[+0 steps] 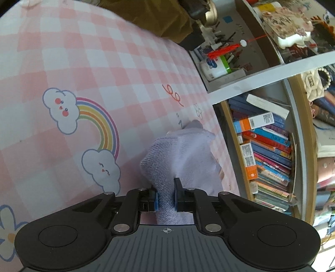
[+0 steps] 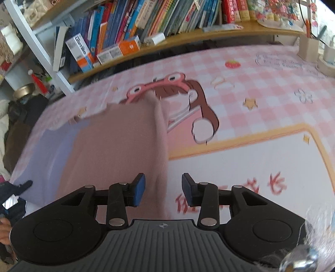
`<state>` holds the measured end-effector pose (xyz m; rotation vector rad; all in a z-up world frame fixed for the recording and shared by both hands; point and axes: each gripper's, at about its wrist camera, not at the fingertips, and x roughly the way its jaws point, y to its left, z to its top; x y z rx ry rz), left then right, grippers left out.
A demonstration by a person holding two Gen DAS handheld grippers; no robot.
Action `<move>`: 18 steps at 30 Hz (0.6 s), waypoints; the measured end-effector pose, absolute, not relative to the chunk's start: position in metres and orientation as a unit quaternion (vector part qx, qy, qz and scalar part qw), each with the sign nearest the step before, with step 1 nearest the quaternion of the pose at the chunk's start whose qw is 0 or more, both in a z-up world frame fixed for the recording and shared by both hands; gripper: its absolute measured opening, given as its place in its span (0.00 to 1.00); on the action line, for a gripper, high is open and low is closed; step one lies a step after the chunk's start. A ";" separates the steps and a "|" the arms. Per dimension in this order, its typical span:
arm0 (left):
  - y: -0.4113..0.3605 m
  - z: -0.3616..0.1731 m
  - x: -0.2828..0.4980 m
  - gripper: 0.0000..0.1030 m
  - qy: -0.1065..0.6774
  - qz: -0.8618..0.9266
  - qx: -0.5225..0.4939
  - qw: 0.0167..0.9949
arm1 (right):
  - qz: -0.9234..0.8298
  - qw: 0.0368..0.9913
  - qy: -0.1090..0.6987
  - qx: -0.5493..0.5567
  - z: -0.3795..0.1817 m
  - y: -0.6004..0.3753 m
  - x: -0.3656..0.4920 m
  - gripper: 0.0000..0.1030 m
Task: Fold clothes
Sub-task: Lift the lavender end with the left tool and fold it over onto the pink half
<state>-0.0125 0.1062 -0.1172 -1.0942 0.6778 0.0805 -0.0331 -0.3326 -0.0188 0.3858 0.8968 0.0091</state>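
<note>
My left gripper (image 1: 165, 200) is shut on a bunched fold of soft lavender knit garment (image 1: 184, 154), which rises from the pink checked table cover (image 1: 83, 62) near its right edge. In the right wrist view the garment lies flat, with a dusty pink panel (image 2: 117, 146) and a lavender part (image 2: 52, 154) to its left. My right gripper (image 2: 163, 188) is open above the pink panel's right edge. That edge runs between the blue pads (image 2: 139, 187), which do not press on it. The view is blurred.
A shelf full of books (image 1: 270, 150) stands just past the table's edge and also fills the back (image 2: 159, 18). A brown cloth (image 1: 159, 18) lies at the far end. A pen stand and cups (image 2: 309, 48) sit at the back right. A person's hand (image 2: 4, 230) shows at the lower left.
</note>
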 end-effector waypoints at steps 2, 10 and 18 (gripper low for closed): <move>0.103 -0.115 -0.013 0.11 0.313 0.045 -0.503 0.805 | 0.021 0.881 0.434 0.184 -0.021 -0.337 -0.025 0.35; 0.083 -0.084 -0.019 0.10 0.298 0.069 -0.451 0.838 | 0.091 0.862 0.458 0.198 -0.039 -0.346 -0.008 0.19; 0.032 -0.018 -0.029 0.09 0.269 0.030 -0.346 0.898 | 0.135 0.849 0.460 0.224 -0.049 -0.361 -0.003 0.15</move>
